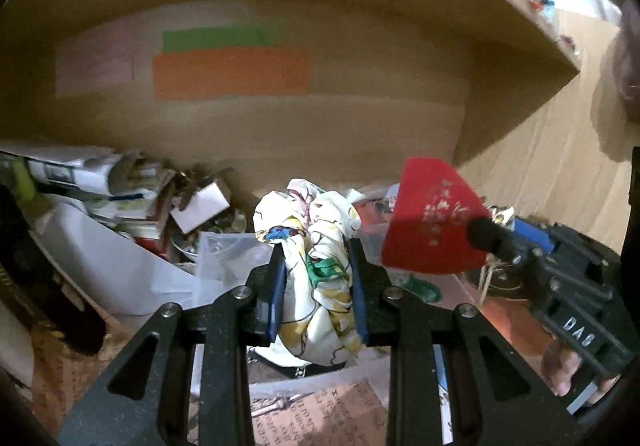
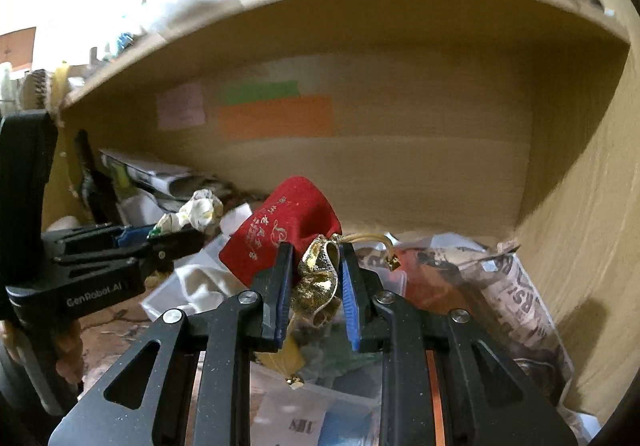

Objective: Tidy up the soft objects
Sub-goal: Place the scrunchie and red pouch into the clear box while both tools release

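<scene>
Left wrist view shows the left gripper [image 1: 316, 246] clamped on a bunched white cloth with coloured print [image 1: 316, 274], the fabric filling the narrow gap between its blue pads [image 1: 277, 294] and bulging out above and below them; to its right, the right gripper [image 1: 490, 236] comes in from the side with a red velvet pouch [image 1: 430, 221] at its tip, close beside the cloth but apart from it; ahead of both stands a wooden shelf compartment [image 1: 320, 133] with orange and green paper strips [image 1: 232, 71] on its back wall, and a heap of papers and boxes [image 1: 120, 185] lies ahead to the left. Right wrist view has the right gripper [image 2: 314, 272] pinching the pouch [image 2: 280, 226] by its gold-trimmed gathered neck [image 2: 320, 274], the red body leaning up and left of the fingers; the left gripper [image 2: 176, 238] sits off to the left with the cloth [image 2: 198, 211]; crumpled newspaper [image 2: 516, 294] lies to the right.
</scene>
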The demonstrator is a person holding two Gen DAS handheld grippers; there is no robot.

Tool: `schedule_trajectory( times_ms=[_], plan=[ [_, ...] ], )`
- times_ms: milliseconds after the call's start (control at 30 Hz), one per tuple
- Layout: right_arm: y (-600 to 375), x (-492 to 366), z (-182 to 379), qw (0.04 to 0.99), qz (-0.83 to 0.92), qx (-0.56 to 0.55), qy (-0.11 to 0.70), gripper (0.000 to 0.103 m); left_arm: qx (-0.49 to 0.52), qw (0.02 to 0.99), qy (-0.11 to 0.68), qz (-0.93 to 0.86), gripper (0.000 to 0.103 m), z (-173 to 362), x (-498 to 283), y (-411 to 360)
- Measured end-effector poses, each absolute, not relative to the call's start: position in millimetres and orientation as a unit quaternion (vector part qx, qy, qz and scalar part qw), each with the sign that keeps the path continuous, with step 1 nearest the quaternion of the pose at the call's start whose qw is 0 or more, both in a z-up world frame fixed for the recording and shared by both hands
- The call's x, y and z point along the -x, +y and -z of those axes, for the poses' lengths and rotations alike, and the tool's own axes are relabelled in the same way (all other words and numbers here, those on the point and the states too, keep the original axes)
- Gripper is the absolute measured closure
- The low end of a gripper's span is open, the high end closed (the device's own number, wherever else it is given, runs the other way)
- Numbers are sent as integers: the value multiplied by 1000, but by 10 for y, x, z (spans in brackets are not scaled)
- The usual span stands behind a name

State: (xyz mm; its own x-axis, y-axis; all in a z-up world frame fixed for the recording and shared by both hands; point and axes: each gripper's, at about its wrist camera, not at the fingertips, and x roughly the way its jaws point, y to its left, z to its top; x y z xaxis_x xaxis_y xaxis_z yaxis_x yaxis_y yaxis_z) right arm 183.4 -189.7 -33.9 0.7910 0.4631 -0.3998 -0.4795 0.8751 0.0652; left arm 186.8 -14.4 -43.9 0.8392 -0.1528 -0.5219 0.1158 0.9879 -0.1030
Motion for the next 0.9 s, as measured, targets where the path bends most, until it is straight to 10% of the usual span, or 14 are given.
schedule_trajectory(
  times_ms=[433, 567, 767, 900],
  plan=[
    [-1758, -2298, 857, 920, -248, 41, 300, 79, 32, 930, 360, 68, 75, 984, -2393, -215],
    [-1686, -2340, 962, 916, -237, 64, 316, 77, 24, 931, 360, 65, 59, 1004, -2380, -234],
    [-1686, -2330, 945, 922, -222, 78, 309, 46, 26, 932, 354, 69, 50, 945, -2303, -206],
    [-1720, -2266, 834, 927, -221, 77, 293, 44, 34, 939, 335, 71, 50, 816, -2177, -160]
  ],
)
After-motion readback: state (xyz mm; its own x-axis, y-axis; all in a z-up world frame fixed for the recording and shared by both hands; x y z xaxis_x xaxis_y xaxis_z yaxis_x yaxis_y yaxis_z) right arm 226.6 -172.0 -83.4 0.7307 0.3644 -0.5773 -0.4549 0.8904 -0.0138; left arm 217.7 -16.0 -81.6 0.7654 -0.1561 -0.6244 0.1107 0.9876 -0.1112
